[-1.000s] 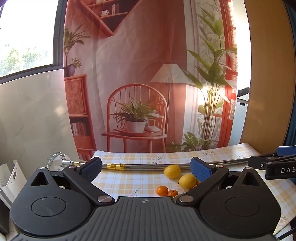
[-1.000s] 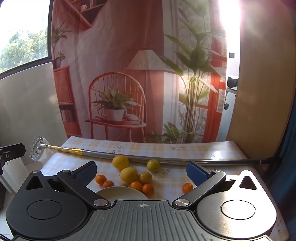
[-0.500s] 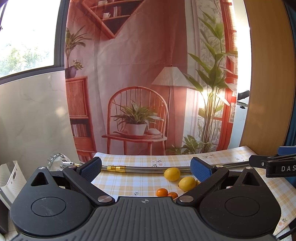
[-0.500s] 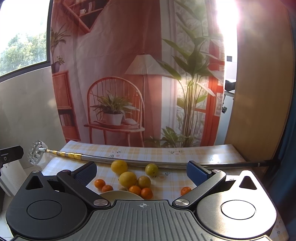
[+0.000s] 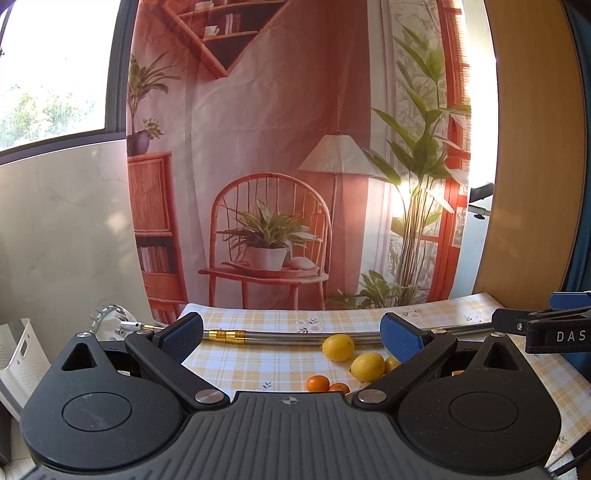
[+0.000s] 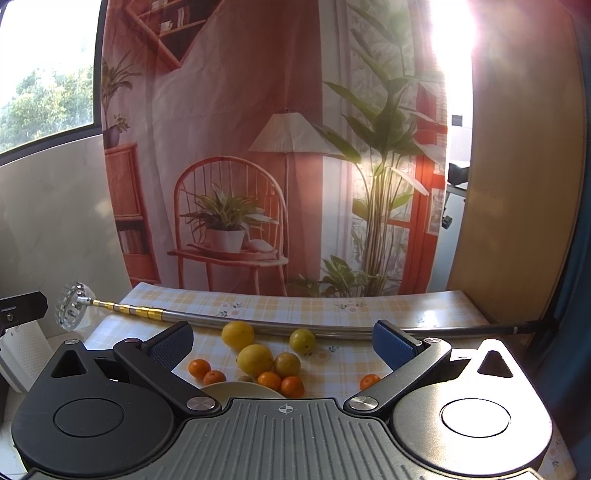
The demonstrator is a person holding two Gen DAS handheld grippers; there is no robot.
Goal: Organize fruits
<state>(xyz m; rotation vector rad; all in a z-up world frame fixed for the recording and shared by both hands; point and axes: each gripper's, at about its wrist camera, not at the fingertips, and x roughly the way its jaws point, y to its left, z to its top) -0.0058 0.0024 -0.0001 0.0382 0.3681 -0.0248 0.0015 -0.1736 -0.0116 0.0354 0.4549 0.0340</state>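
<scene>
While lemons (image 6: 255, 359) & oranges (image 6: 292, 386) are sitting on the checked cloth (image 6: 332, 310), L gripper (image 5: 291, 334) & R gripper (image 6: 282, 341) are both hovering w/ jaws spread, empty.

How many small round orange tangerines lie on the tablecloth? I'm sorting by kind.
5 in the right wrist view: two left, two beside the lemon, one right. The gripper body may hide more.

We see bright daylight pouring in from the window (image 5: 55, 85) at upper left and from a blown-out gap at upper right, where glare (image 6: 452, 33) washes over the backdrop (image 6: 240, 129) in the right wrist view. Fisheye bending curves the edges strongly and the corners darken. The tablecloth (image 6: 332, 306) is sunlit and focus stays sharp, no motion blur
</scene>
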